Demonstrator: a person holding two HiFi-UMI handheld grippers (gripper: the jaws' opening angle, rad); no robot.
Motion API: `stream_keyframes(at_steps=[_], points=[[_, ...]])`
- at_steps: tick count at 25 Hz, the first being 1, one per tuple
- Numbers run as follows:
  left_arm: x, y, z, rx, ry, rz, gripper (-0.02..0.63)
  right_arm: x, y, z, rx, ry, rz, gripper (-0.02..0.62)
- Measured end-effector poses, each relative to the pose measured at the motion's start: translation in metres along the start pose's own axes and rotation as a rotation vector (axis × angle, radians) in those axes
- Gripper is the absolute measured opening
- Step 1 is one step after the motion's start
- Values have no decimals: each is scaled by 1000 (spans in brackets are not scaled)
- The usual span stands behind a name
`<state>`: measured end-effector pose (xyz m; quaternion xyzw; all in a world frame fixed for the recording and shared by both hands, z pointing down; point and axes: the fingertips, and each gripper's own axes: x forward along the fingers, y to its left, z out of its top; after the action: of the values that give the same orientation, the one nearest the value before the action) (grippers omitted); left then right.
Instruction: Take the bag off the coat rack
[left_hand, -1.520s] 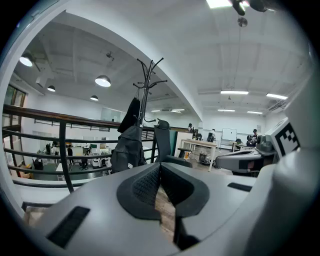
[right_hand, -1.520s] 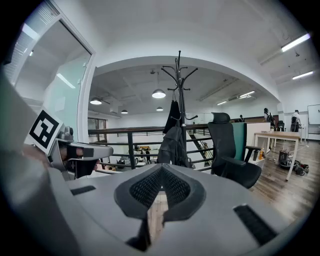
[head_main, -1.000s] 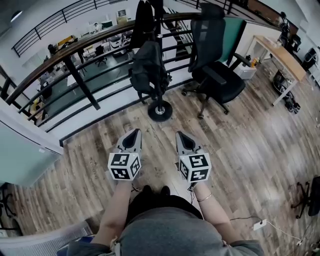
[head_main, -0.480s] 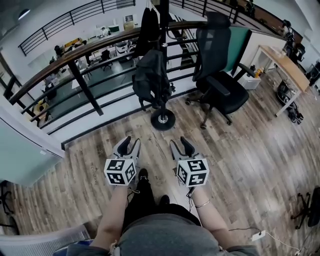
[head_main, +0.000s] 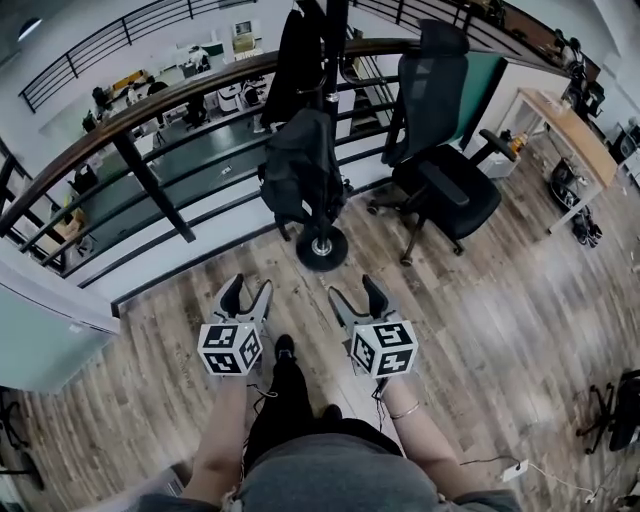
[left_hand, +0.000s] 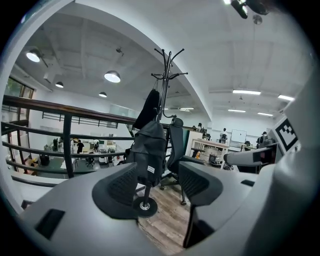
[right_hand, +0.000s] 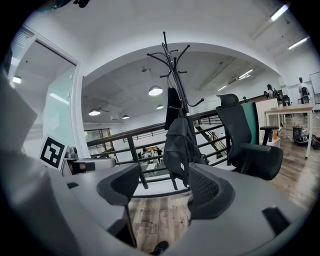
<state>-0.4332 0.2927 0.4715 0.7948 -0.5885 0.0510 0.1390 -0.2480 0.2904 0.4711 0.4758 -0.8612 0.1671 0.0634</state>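
Observation:
A black backpack (head_main: 300, 165) hangs on a black coat rack (head_main: 322, 245) that stands by the railing; a dark garment (head_main: 288, 50) hangs higher on the same pole. The backpack (left_hand: 149, 152) and the backpack (right_hand: 179, 142) also show ahead in each gripper view. My left gripper (head_main: 246, 293) and right gripper (head_main: 352, 292) are side by side, short of the rack's round base, apart from the bag. Both have just been opening and stand open, nothing between their jaws.
A wood-topped black railing (head_main: 150, 110) runs behind the rack, with an open drop to a lower floor beyond. A black office chair (head_main: 440, 170) stands right of the rack. A wooden desk (head_main: 565, 115) is at the far right. Wood plank floor lies around my feet.
Both grippers went from shut to open. The rack and the backpack now stand closer to the grippers in the head view.

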Motion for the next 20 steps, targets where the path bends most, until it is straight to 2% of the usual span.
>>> stream_keyframes(at_steps=[10,20], points=[[112,93,32,14,48,-66,294,115,-29,27,33,45,-108,337],[200,139,64,53,63,-165,298,201,-51,46,32,68,-194,348]])
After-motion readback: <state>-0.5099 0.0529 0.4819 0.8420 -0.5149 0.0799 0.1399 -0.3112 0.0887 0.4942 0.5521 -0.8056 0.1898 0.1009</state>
